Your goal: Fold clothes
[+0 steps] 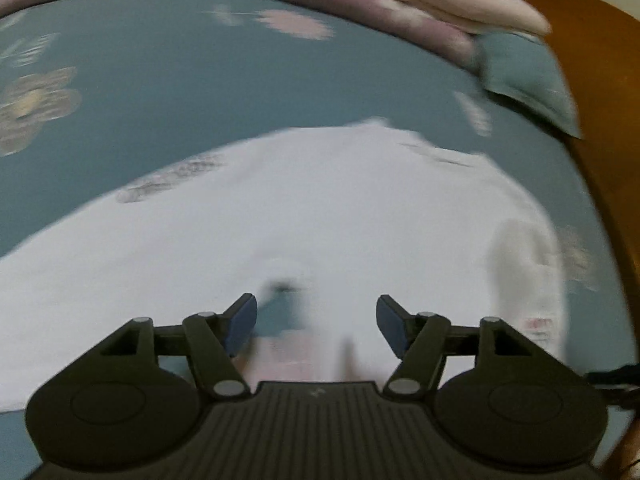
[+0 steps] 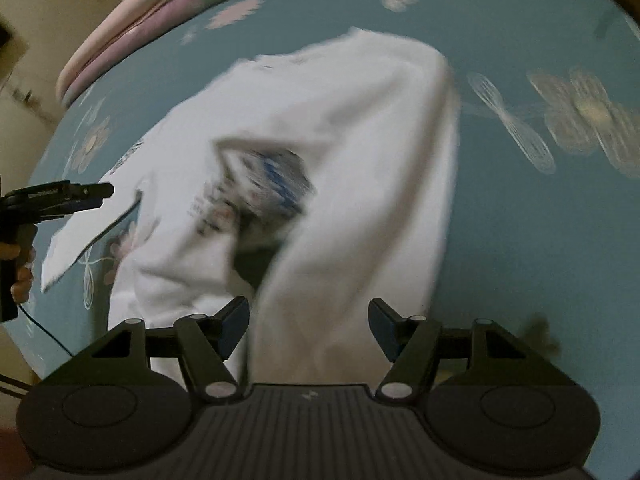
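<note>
now we're between folds, both the left gripper [image 1: 316,322] and right gripper [image 2: 308,324] spread and empty above the white shirt [image 2: 320,128] lying part-folded on the bedsheet [image 2: 520,220]; next, probably, we pinch an edge.

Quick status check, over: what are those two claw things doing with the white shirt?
Left gripper open, empty. Right gripper open, empty, over the white shirt. Shirt partly folded on the blue floral bedsheet. Nothing in the way.
</note>
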Tool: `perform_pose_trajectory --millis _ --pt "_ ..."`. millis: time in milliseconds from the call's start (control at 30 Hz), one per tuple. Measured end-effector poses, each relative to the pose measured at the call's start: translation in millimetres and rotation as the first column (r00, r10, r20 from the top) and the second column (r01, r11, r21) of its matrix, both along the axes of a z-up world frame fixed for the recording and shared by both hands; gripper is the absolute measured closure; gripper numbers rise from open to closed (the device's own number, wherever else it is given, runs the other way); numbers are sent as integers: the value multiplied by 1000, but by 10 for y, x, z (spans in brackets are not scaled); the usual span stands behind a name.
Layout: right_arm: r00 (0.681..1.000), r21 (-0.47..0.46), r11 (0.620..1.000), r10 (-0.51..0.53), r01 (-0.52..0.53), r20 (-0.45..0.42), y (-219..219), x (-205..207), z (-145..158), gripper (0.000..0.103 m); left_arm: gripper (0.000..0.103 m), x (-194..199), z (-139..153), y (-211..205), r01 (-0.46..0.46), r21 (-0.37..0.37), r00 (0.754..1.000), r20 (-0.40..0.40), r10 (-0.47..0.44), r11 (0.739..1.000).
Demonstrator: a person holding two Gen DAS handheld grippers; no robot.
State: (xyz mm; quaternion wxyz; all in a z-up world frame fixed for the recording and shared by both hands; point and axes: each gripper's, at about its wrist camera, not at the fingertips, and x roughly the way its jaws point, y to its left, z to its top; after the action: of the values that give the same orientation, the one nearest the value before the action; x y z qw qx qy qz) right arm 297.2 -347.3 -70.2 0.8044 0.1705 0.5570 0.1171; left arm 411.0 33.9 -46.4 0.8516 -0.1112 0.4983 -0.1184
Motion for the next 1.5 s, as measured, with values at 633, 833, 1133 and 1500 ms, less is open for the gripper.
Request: perform_pose_trajectory --millis 633,833,1133,1500 --pt "967 455 853 -227 257 -119 -889 -844 -1030 37 37 -2 37 -1438 369 -18 928 -49 -369 929" --pt "962 440 855 -249 274 -116 -819 -883 -974 37 37 9 -20 -1603 379 -19 923 -67 -379 925" --pt "993 360 928 115 -101 -19 -652 -82 -834 35 37 -7 -62 -1668 393 -11 915 -93 -392 919" --pt "976 532 843 172 -76 -133 -714 -229 -1047 33 37 -97 -108 -1622 394 -3 913 -109 -392 919"
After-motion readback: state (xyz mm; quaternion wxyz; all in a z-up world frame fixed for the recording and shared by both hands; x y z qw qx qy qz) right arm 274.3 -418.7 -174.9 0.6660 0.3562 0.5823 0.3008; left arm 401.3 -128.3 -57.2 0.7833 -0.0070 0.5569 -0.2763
